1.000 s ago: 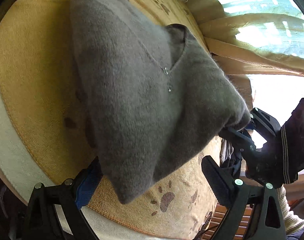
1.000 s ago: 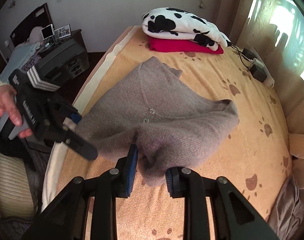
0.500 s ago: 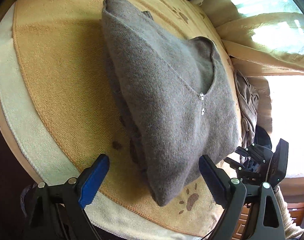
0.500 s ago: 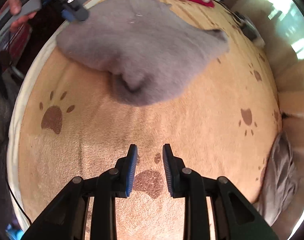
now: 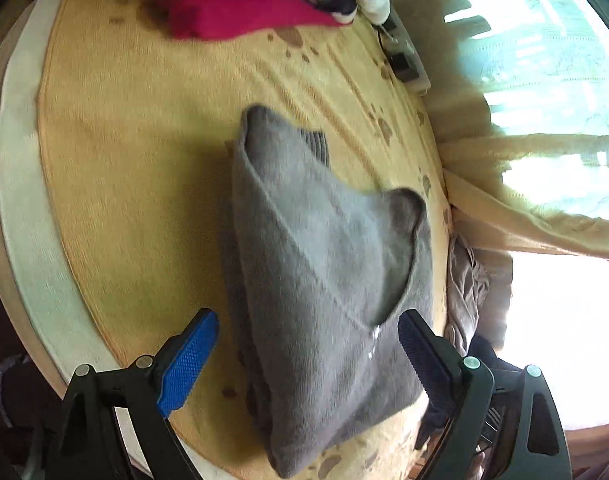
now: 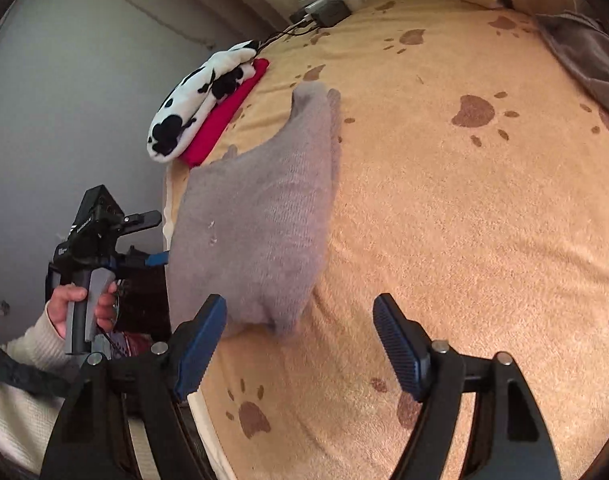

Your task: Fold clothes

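Yellow terry cloth printed with brown paw marks covers the bed (image 6: pixel 444 208), which fills most of both views; a white sheet edge (image 5: pixel 20 200) runs along its side. On it lies the grey sweater (image 5: pixel 324 280), folded into a thick wedge, neckline and two small buttons facing up, released and resting on the cover with nothing gripping it. Farther up the bed, well apart from the sweater, a black-and-white spotted garment (image 6: pixel 200 96) sits on top of a folded red one (image 6: pixel 224 116). A power strip with plugs (image 6: pixel 324 10) lies at the bed's far edge near the curtain (image 5: pixel 536 184), and a crumpled grey cloth (image 5: pixel 464 296) is bunched at the bed's window side.

The left gripper (image 5: pixel 308 356) hangs over the near end of the sweater; its jaws stand wide, one to each side of the fabric, and neither pad is seen pressing on it. In the right wrist view the same gripper (image 6: pixel 152 240) shows beside the sweater's edge at the side of the bed, held by a hand (image 6: pixel 84 304) in a cream sleeve.

The right gripper (image 6: pixel 300 340) is released too: its jaws have just been opening and hold nothing, with the sweater's rounded corner just ahead of the left pad and bare bed cover between them
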A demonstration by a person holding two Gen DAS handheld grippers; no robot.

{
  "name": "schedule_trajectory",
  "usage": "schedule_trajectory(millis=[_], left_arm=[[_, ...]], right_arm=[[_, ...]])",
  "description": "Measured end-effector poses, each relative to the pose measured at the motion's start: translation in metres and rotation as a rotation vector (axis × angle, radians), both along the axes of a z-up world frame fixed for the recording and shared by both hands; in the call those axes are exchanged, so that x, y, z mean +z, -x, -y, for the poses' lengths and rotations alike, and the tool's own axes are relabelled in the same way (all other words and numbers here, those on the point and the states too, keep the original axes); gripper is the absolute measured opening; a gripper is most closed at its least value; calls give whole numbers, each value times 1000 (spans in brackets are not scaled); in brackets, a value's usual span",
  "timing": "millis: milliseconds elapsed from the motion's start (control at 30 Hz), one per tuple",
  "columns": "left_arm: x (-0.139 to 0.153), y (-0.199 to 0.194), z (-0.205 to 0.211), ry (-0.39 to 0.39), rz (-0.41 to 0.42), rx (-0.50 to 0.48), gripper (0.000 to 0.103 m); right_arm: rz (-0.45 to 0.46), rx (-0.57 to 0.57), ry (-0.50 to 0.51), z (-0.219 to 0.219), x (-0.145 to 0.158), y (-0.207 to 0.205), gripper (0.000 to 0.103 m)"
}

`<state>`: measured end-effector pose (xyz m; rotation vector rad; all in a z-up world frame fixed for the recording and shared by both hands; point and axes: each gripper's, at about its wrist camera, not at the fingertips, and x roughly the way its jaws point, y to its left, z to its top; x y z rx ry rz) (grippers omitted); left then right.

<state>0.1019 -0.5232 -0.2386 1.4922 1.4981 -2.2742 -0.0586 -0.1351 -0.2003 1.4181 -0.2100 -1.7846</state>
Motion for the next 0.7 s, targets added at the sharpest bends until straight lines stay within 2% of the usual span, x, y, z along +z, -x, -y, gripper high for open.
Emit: schedule_trajectory(millis=[100,300,400,433,700], left_arm=[[2,24,18,67,-33,17,94],[-19,62,29,30,-30,7,94],[-31,71,27,-29,-8,10,94],[-31,70,26,-32,-28,15,97],[-29,83,27,-34,-20,-110,99]], right_arm=[[-7,-30,-5,9,-2,19,80],[-11,-89,53,36,-2,54,80],[2,-144,43,52,-8,73,80],[11,-163,33,58,-12,78,80],[44,-187,21,111,-47,85,80]])
